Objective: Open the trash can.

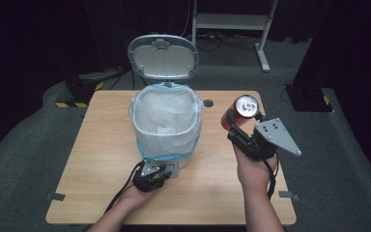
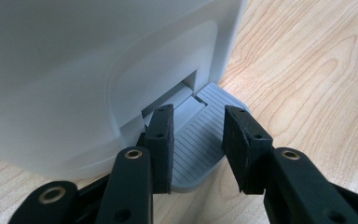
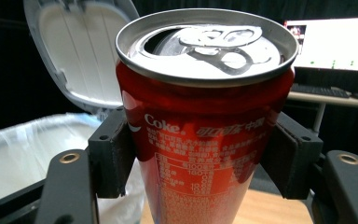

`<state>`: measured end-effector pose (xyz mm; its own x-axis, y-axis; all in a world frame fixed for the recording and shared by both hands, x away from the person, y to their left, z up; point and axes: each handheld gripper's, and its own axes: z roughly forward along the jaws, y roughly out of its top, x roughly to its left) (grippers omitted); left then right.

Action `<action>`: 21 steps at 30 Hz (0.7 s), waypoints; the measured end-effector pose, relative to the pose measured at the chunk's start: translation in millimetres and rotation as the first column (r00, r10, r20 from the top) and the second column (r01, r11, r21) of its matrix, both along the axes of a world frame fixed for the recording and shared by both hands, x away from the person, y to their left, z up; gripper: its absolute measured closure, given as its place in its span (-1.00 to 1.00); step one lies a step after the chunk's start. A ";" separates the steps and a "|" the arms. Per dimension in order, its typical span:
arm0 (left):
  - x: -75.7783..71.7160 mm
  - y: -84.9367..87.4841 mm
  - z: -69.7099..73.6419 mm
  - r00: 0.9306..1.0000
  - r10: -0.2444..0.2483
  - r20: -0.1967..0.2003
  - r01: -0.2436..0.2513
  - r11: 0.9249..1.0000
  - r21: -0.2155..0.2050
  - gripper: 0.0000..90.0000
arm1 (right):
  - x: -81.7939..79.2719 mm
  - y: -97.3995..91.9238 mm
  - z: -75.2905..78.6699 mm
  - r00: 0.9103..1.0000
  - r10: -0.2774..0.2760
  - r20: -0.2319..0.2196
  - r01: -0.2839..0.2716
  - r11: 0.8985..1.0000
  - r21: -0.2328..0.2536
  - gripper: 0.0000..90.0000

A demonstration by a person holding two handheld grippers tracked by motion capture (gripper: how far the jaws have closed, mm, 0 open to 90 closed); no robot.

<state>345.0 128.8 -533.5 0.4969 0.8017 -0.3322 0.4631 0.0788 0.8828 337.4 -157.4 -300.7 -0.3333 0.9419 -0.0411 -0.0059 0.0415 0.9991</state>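
Observation:
A white pedal bin [image 1: 147, 151] with a clear bag liner [image 1: 165, 116] stands mid-table, its grey lid [image 1: 163, 57] raised. My left gripper [image 1: 162, 174] sits at the bin's base; in the left gripper view it [image 2: 198, 140] is open, jaws apart, resting on the ribbed grey pedal [image 2: 205, 112] under the bin wall [image 2: 74, 70]. My right gripper [image 1: 239, 126] is shut on a red Coke can [image 1: 241, 110], held upright above the table right of the bin. The can [image 3: 205, 116] has its tab opened; the lid [image 3: 84, 46] and liner [image 3: 28, 144] lie behind it to the left.
The wooden table [image 1: 101, 145] has a round cable hole [image 1: 208, 103] behind the bin. A white stand frame [image 1: 232, 21] is on the floor beyond. A lit monitor [image 3: 335, 44] and keyboard desk sit far off in the right gripper view.

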 end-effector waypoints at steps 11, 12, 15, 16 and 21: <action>-5.2 -20.8 2.9 0.978 0.171 -0.122 -0.197 0.949 -0.244 0.41 | -2.9 19.1 27.5 0.997 0.033 0.066 -0.032 0.999 -0.011 -0.26; -5.2 -20.5 2.9 0.979 0.168 -0.119 -0.192 0.951 -0.243 0.41 | -3.0 22.2 29.6 0.997 0.040 0.071 -0.039 0.999 -0.012 -0.26; -5.3 -20.3 2.8 0.980 0.162 -0.116 -0.186 0.953 -0.240 0.41 | -1.6 32.0 34.7 0.995 0.062 0.082 -0.060 0.998 -0.019 -0.26; -5.3 -20.3 2.8 0.980 0.162 -0.116 -0.186 0.953 -0.240 0.41 | -1.6 32.0 34.7 0.995 0.062 0.082 -0.060 0.998 -0.019 -0.26; -5.3 -20.2 2.9 0.980 0.162 -0.116 -0.186 0.953 -0.240 0.41 | 5.3 46.9 39.7 0.993 0.091 0.080 -0.090 0.996 -0.024 -0.26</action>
<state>339.7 108.5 -530.6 0.3139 0.7588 -0.5707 0.5024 0.3773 0.7780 342.7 -110.5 -261.0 -0.4119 0.9067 -0.0906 -0.0914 0.0579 0.9941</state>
